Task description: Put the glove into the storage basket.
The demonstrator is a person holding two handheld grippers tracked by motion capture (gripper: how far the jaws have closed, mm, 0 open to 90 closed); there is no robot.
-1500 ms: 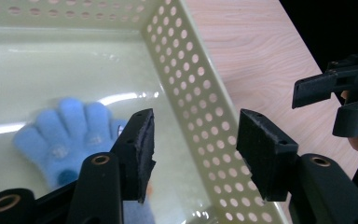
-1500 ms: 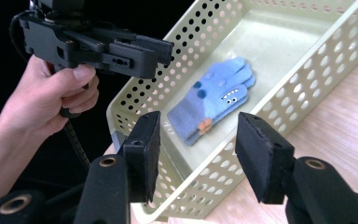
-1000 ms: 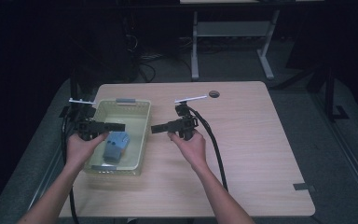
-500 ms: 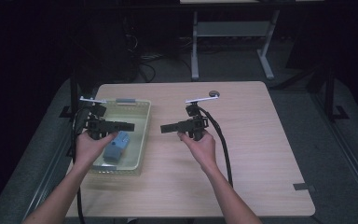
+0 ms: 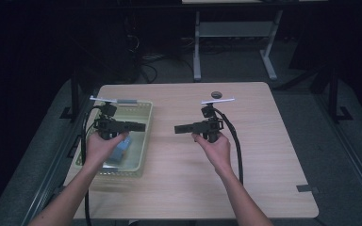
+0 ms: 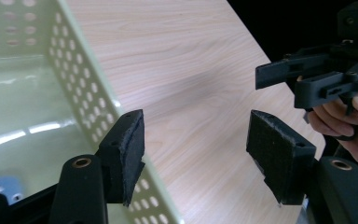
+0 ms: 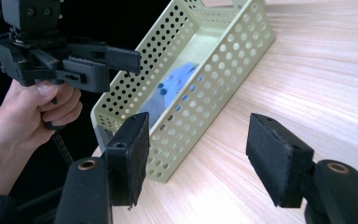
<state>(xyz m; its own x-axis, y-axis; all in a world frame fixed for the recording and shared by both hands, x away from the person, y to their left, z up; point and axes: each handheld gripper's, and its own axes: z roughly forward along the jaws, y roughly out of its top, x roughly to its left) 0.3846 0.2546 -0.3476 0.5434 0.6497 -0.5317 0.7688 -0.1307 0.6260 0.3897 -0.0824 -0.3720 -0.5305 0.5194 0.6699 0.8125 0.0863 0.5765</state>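
Jaws: both grippers' jaws have just been opening, nothing between them. Left gripper [image 5: 140, 126] is hovering over a perforated plastic basket [image 5: 143, 141] near the table's left edge, right gripper [image 5: 179, 128] facing it mid-table. Blue cloth-like item [image 5: 121, 149] is lying inside: likely light, soft; pinch a raised fold.

No readable text anywhere (labels, brands, numbers).

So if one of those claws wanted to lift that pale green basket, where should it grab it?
Probably the rim of the long wall of the basket that faces the bare table: it is thin, straight and upright, so open jaws could straddle it from above. The right gripper is nearest that side. The blue thing inside lies away from that wall.
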